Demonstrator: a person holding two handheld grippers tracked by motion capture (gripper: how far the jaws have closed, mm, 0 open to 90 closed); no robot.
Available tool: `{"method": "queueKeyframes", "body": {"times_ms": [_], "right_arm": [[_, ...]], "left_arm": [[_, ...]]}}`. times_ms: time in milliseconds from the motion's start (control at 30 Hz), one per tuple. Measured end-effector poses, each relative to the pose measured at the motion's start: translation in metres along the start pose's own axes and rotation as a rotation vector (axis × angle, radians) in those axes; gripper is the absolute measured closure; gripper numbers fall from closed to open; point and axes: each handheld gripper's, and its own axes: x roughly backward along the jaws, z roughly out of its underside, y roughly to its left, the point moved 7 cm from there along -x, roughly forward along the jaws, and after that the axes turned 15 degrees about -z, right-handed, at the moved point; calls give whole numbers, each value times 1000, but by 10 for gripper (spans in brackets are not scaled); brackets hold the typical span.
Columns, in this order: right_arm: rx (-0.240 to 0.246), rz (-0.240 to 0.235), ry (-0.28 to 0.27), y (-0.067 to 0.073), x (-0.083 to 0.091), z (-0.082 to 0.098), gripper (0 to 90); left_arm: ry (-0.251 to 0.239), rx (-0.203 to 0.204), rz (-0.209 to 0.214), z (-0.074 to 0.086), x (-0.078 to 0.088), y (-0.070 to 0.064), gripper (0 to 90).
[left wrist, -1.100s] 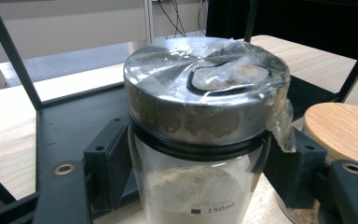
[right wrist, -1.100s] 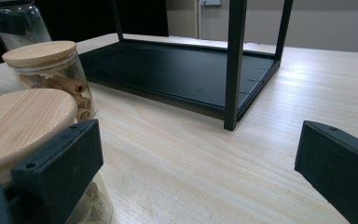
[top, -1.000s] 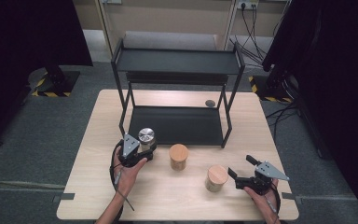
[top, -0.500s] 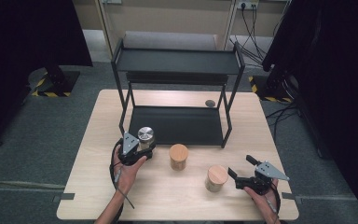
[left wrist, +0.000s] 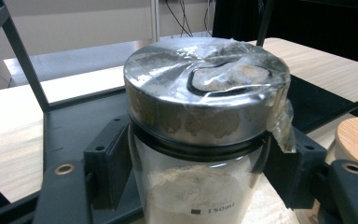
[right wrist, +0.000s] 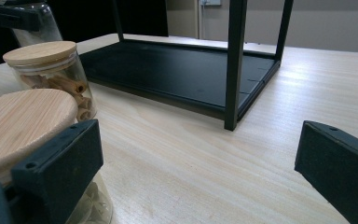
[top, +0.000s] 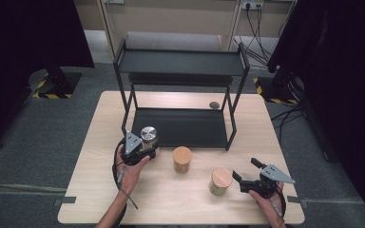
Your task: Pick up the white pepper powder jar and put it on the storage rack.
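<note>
My left gripper (top: 146,145) is shut on a glass jar with a metal lid (top: 148,133), just in front of the left end of the black rack's lower shelf (top: 180,126). In the left gripper view the jar (left wrist: 205,116) stands upright between both pads (left wrist: 106,163), holds pale powder, and has plastic film over its lid. My right gripper (top: 245,169) stands open at the table's front right, with a wooden-lidded jar (top: 221,181) just to its left. In the right gripper view that jar (right wrist: 21,123) sits outside the left jaw, and nothing lies between the jaws.
A second wooden-lidded jar (top: 182,159) with stick-shaped contents (right wrist: 51,70) stands at mid-table. The two-tier black rack (top: 180,61) takes up the back half; its front leg (right wrist: 235,65) is ahead of the right gripper. A small dark object (top: 214,105) lies behind the rack's right side.
</note>
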Motion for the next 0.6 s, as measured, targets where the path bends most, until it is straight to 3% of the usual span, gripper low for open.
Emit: {"method": "queueKeyframes", "body": {"times_ms": [600], "right_arm": [[0, -1, -2, 0, 0, 0, 11]], "left_arm": [[0, 13, -7, -7, -9, 4, 309]]}}
